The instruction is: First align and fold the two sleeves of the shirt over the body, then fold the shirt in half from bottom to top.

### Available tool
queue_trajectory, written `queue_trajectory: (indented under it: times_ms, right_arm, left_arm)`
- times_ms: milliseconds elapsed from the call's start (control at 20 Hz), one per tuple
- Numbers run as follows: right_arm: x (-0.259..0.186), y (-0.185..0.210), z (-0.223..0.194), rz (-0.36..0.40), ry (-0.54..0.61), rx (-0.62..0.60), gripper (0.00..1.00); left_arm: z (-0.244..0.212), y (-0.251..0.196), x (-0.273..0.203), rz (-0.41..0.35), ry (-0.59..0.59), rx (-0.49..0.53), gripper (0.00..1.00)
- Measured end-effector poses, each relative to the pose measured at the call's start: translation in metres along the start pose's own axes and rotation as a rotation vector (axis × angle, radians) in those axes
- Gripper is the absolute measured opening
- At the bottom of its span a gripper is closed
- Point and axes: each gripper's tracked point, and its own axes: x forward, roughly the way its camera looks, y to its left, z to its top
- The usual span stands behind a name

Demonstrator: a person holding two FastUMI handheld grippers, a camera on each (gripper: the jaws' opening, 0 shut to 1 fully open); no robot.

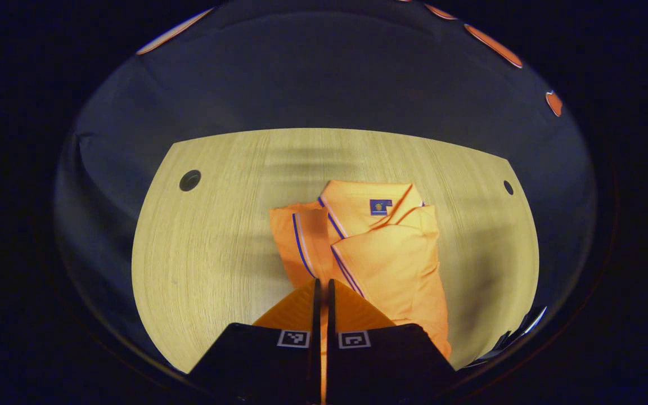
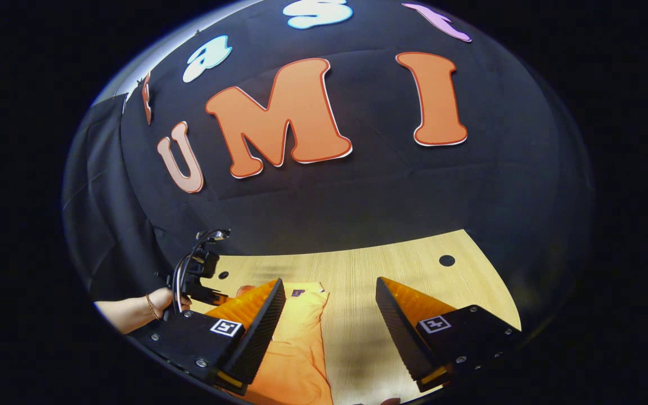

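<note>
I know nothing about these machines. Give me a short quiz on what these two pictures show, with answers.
1. True or false: in the left gripper view, the left claw has its fingers wide apart.
2. In the right gripper view, the right claw is: A) open, B) closed on the shirt, C) closed on nothing.
3. Fill in: the orange shirt lies folded on the wooden ____.

Key:
1. False. Its fingers stand almost together, with a thin gap.
2. A. The fingers stand well apart, with shirt and table showing between them.
3. Table.
</note>
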Motion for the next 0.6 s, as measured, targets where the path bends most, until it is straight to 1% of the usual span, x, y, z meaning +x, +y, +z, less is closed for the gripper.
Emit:
queue_trajectory:
  times_ms: [200,350,400,550,600]
  right_arm:
    - [-0.007,-0.014,-0.001,-0.02,-0.003,0.006,0.99]
    - [-0.01,-0.028,-0.005,-0.041,0.007,0.013,0.98]
    - [-0.01,-0.031,-0.008,-0.045,0.014,0.015,0.98]
    - [-0.012,-0.043,-0.013,-0.064,0.028,0.015,0.98]
    - [-0.012,-0.046,-0.014,-0.068,0.032,0.017,0.98]
  left_arm:
    - [-0.003,-0.041,0.014,-0.034,0.026,0.035,0.04]
    - [-0.008,-0.061,0.028,-0.005,0.055,0.071,0.04]
    - [-0.01,-0.069,0.031,-0.006,0.061,0.073,0.04]
    - [-0.017,-0.1,0.042,-0.063,0.076,0.062,0.04]
    - [-0.019,-0.107,0.046,-0.072,0.088,0.063,0.04]
